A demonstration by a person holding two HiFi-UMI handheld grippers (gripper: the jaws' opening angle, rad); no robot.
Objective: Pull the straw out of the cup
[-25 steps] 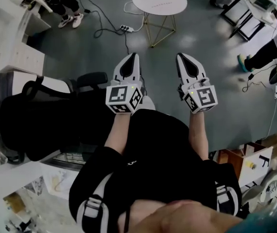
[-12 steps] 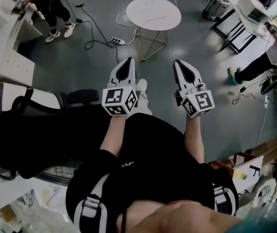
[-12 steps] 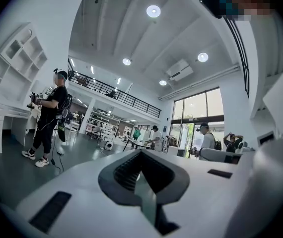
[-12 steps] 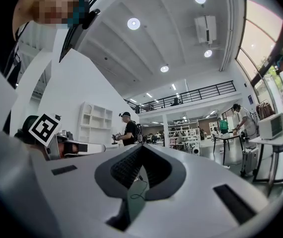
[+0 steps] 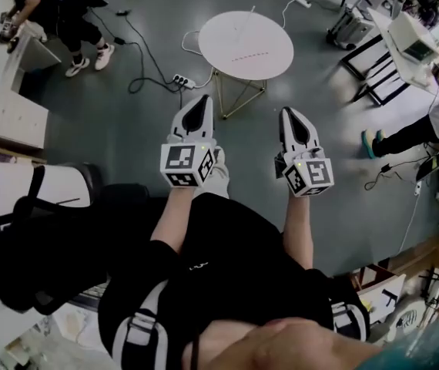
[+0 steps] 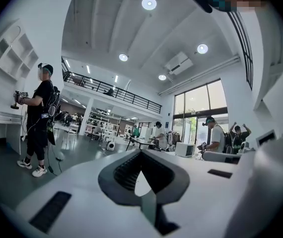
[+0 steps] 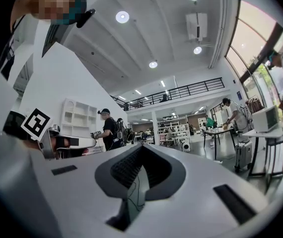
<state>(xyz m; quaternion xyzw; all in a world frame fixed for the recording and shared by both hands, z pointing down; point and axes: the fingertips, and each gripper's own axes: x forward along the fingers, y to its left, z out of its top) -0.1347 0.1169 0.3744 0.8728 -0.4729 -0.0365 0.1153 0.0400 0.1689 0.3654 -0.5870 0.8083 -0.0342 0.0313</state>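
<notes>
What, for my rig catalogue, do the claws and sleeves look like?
The left claw and right claw are white pointed shells with black ribbed insets. Each carries a white cube with black square markers. The person wears a black short-sleeved top.

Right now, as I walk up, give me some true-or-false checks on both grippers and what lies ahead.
1. The left gripper and right gripper both hold nothing. True.
2. A cup stands on the round white table. False: no cup shows on its top.
3. The right gripper's jaws stand wide apart. False: they are together.
4. A power strip lies on the floor beside the table. True.
</notes>
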